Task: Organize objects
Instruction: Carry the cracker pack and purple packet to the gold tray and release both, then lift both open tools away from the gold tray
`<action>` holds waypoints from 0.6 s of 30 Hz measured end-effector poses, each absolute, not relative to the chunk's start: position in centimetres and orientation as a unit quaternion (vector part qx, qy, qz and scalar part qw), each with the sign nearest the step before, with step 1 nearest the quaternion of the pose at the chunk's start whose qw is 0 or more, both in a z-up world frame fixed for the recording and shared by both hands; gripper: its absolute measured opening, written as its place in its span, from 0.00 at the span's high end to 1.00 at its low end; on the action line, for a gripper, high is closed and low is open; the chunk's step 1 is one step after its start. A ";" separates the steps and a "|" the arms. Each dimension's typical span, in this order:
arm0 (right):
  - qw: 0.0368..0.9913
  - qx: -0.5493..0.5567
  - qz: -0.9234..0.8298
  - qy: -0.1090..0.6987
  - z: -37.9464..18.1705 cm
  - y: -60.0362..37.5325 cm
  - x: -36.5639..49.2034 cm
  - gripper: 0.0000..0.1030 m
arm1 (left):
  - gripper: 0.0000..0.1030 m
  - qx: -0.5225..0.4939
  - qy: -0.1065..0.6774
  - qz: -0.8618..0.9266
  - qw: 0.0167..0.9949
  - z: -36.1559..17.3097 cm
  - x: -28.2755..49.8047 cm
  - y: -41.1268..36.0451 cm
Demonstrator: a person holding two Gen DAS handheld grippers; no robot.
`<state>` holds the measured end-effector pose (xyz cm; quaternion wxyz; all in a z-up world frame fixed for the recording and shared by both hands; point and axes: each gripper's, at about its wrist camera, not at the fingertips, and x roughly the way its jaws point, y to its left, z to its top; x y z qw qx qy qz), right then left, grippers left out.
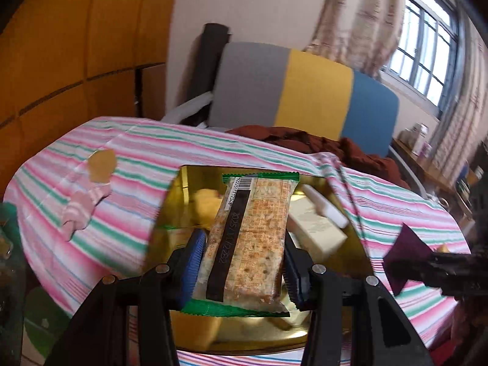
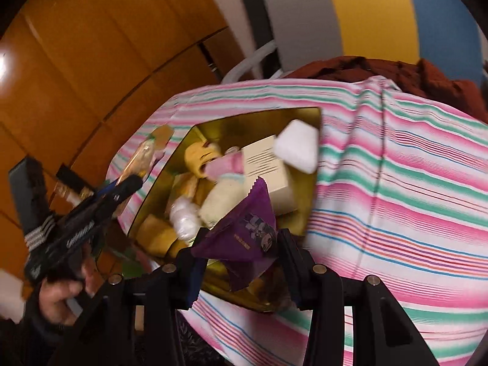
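Cracker packet (image 1: 248,238) between left fingers (image 1: 192,262) (above tin (image 1: 170,201))

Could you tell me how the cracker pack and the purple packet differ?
The cracker pack is a long clear block with green ends; the purple packet is opaque and triangular. The left gripper holds the pack, the right gripper the packet. Both hang over the gold tin.

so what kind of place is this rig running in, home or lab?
Most likely a home, perhaps a living or dining room. A table under a striped cloth, a grey, yellow and blue chair, curtains beside a barred window, and orange wood cabinetry all point that way.
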<state>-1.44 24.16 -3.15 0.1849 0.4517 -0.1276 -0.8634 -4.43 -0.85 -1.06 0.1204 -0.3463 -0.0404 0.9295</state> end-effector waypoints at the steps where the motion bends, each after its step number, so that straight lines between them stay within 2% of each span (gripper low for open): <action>1: 0.193 0.457 -0.859 -0.126 -3.4 23.5 -1.6 0.56 | 0.53 -0.349 -0.044 0.929 0.115 -1.2 -4.7 -1.4; 6: 0.208 0.479 -0.845 -0.113 -4.9 21.5 -1.7 0.55 | 0.53 -0.363 -0.070 0.923 0.109 -1.7 -6.1 -2.5; 13: 0.208 0.502 -0.833 -0.104 -6.5 20.3 -1.8 0.54 | 0.53 -0.385 -0.060 0.914 0.116 -3.1 -8.3 -0.7; 15: 0.206 0.505 -0.831 -0.107 -6.7 20.3 -1.9 0.49 | 0.50 -0.395 -0.063 0.909 0.113 -3.5 -8.8 -0.4; 16: 0.203 0.505 -0.832 -0.108 -6.8 20.4 -1.9 0.46 | 0.46 -0.396 -0.067 0.909 0.109 -3.7 -8.8 -0.4; 18: 0.201 0.506 -0.832 -0.110 -6.8 20.5 -1.9 0.46 | 0.41 -0.395 -0.062 0.911 0.105 -3.8 -8.8 -0.3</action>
